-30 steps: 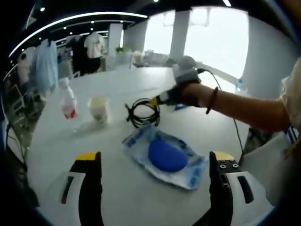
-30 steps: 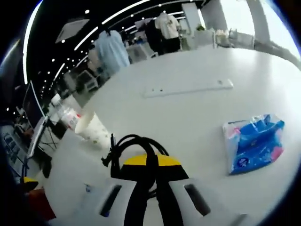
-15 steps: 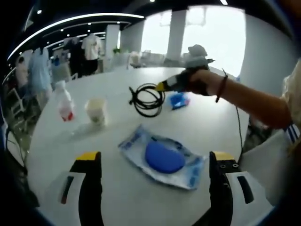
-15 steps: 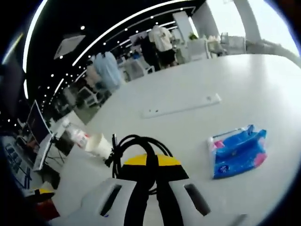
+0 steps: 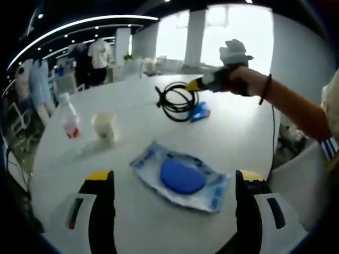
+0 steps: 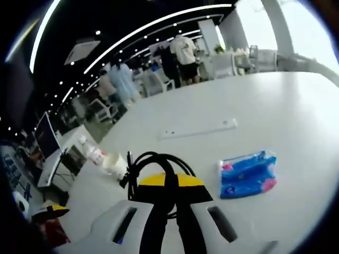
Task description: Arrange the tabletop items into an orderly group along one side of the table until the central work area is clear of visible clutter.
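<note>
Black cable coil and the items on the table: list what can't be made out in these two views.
- Black cable coil: right gripper view, lower loops hidden behind the right gripper.
- Blue packet: left gripper view, partly covered by the coil, print too small.
- Bottle and cup: left gripper view, labels blurred.
- Blue pouch: contents unreadable.

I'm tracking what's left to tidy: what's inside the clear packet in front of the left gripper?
The packet lies flat on the table and holds a round blue item, seen through the plastic. What the item is, and anything beneath it, cannot be made out.
</note>
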### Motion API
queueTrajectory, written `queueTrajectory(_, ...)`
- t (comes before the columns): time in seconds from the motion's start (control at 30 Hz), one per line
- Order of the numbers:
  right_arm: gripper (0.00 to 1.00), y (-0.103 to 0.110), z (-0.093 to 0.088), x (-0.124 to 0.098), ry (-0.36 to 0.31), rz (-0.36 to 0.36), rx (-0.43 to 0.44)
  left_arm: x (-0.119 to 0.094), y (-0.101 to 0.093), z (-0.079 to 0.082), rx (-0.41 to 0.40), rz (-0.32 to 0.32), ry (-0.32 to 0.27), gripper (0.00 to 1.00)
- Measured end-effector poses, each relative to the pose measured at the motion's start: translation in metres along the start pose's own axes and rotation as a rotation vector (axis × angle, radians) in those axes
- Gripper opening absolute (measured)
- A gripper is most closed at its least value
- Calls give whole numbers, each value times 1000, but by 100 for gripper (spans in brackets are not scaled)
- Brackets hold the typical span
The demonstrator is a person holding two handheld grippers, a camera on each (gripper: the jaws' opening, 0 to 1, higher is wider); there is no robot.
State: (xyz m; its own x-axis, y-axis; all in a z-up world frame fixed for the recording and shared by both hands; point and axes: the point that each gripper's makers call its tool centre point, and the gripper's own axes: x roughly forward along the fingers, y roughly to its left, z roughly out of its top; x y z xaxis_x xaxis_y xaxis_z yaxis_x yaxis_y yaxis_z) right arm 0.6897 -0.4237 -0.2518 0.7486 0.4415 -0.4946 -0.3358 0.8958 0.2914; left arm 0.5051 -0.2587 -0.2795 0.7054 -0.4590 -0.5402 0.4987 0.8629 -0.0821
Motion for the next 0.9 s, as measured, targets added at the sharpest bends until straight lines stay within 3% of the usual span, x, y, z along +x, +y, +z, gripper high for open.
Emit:
queueTrajectory(0.6,3,-2,9,-52,-46,18,-11,3,-6,-4,27,-17,20,92)
queueTrajectory(0.9,3,-9,4,-71,-46,-2,-25,3,-7,-4,31,-23,22,92)
